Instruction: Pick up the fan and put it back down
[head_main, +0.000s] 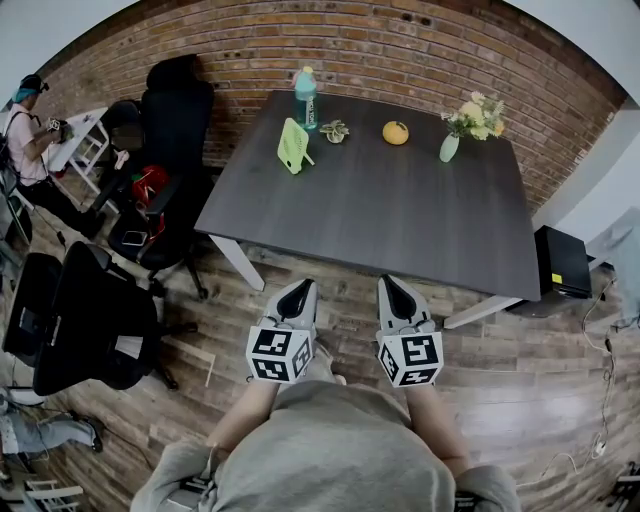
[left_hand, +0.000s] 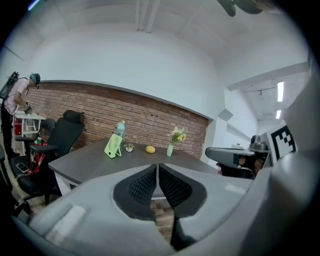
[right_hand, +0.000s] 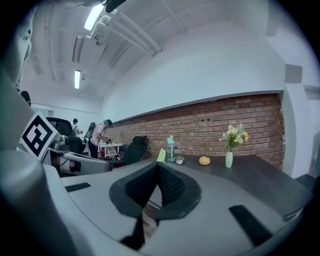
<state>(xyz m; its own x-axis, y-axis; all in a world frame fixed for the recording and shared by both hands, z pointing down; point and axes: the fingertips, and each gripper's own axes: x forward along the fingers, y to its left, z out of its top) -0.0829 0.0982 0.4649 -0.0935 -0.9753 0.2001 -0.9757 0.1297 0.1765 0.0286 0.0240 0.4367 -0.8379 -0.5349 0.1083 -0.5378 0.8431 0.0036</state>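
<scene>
Holding your left hand-held gripper and right hand-held gripper closed and empty, short of the dark grey worktop, you face the small light-green fan upright at its far left, beside the teal bottle.

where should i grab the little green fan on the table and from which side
Probably the top edge of the fan, pinched front to back: it is a thin flat panel standing almost upright on a small foot. Come from above and from the near side of the table, since the bottle stands close behind it.
</scene>
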